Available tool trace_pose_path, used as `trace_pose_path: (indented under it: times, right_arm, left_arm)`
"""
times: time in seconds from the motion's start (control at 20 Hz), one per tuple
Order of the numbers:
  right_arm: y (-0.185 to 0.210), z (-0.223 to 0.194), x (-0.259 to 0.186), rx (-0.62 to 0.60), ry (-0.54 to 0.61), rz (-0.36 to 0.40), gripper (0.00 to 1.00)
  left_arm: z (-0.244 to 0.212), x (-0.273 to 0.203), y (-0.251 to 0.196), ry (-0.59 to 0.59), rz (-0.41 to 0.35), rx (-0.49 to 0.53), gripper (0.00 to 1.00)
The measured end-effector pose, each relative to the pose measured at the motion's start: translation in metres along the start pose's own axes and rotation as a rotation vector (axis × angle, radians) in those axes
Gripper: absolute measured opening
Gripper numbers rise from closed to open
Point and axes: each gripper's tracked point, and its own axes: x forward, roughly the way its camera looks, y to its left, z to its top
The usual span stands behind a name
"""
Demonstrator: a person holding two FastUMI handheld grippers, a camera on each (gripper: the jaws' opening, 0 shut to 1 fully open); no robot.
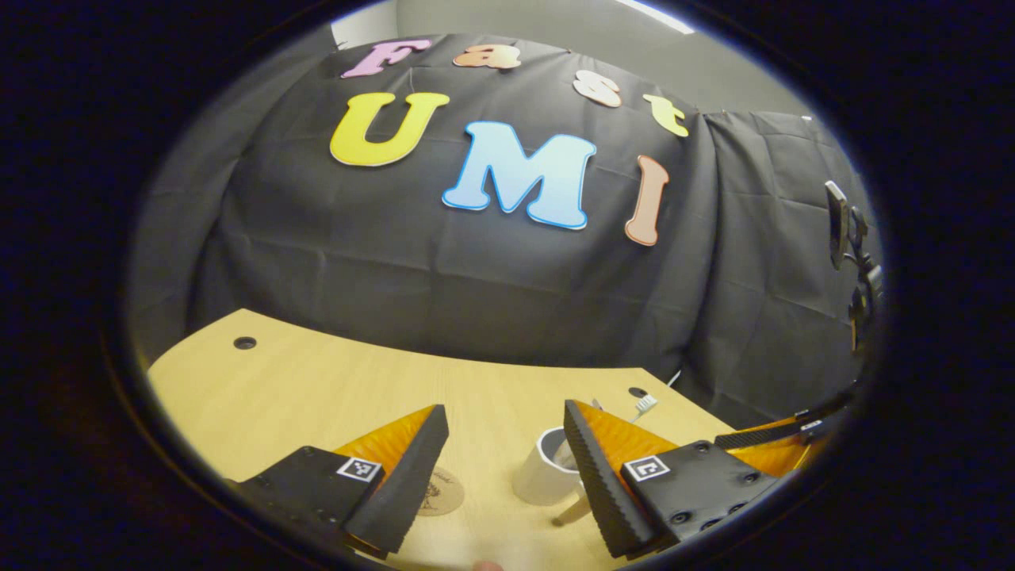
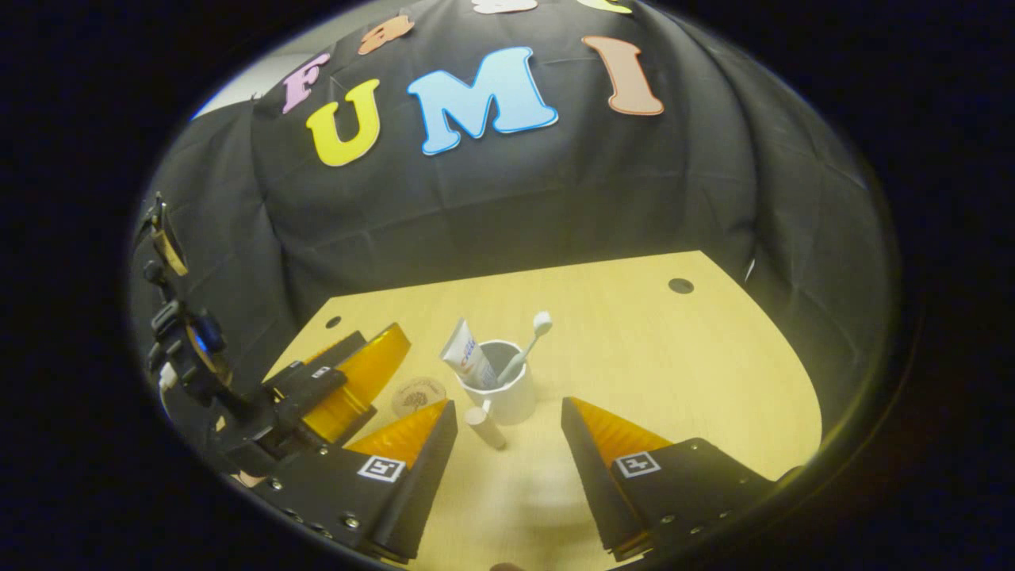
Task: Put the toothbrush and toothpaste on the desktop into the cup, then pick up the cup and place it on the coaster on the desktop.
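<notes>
In the right gripper view, the right gripper [image 2: 507, 476] hangs low over the wooden desktop [image 2: 674, 373] with its two fingers spread wide and nothing between them. Just beyond its fingertips stands the cup [image 2: 507, 392], a plain white, straight-walled mug with a wooden handle [image 2: 485, 427] that juts toward the camera. The cup stands upright on bare wood. Inside it are both bathroom things: the toothpaste [image 2: 466, 354], a white tube with blue and red print, leans out over the cup's left rim, and the toothbrush [image 2: 525, 346], pale with a white bristle head uppermost, leans out over the right rim. Just left of the cup, close to it but apart, lies the coaster [image 2: 418, 394], a flat, round, tan disc with a dark drawing on it; nothing stands on it. Left of the coaster the left gripper [image 2: 349, 379] shows from the side, above the desktop. In the left gripper view that gripper's fingers are likewise spread apart and empty, the cup [image 1: 545, 476] shows between them next to the right-hand finger, and the coaster [image 1: 441, 492] lies left of the cup. Beyond the cup the bristle head [image 1: 645, 404] peeks out over the finger.
</notes>
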Motion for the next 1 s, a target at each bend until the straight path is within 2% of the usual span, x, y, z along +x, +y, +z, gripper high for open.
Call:
trace_pose_path:
  times: [0.05,0.1,0.3,0.35,0.6,0.8,0.85,1.0]
  right_arm:
    - [0.004,-0.002,0.005,-0.002,0.022,0.003,0.81]
    - [0.007,-0.004,0.009,-0.004,0.046,0.005,0.81]
    - [0.014,-0.009,0.027,-0.017,0.122,-0.011,0.81]
    - [0.013,-0.011,0.033,-0.021,0.142,-0.026,0.81]
    - [0.013,-0.029,0.054,-0.032,0.269,-0.098,0.81]
    - [0.014,-0.041,0.069,-0.054,0.366,-0.157,0.8]
    - [0.013,-0.044,0.072,-0.058,0.392,-0.17,0.8]
    - [0.011,-0.054,0.083,-0.057,0.466,-0.19,0.8]
  left_arm:
    - [0.002,-0.006,0.002,0.0,0.009,0.008,0.99]
    - [0.005,-0.013,0.003,-0.002,0.018,0.014,0.95]
    - [0.014,-0.034,0.004,-0.011,0.037,0.03,0.95]
    - [0.011,-0.038,0.006,-0.004,0.041,0.039,0.99]
    - [0.011,-0.057,0.018,0.002,0.06,0.084,0.96]
    - [0.009,-0.066,0.028,0.016,0.032,0.104,0.96]
    - [0.008,-0.066,0.029,0.027,0.026,0.109,0.99]
    - [0.003,-0.066,0.03,0.042,-0.003,0.101,0.96]
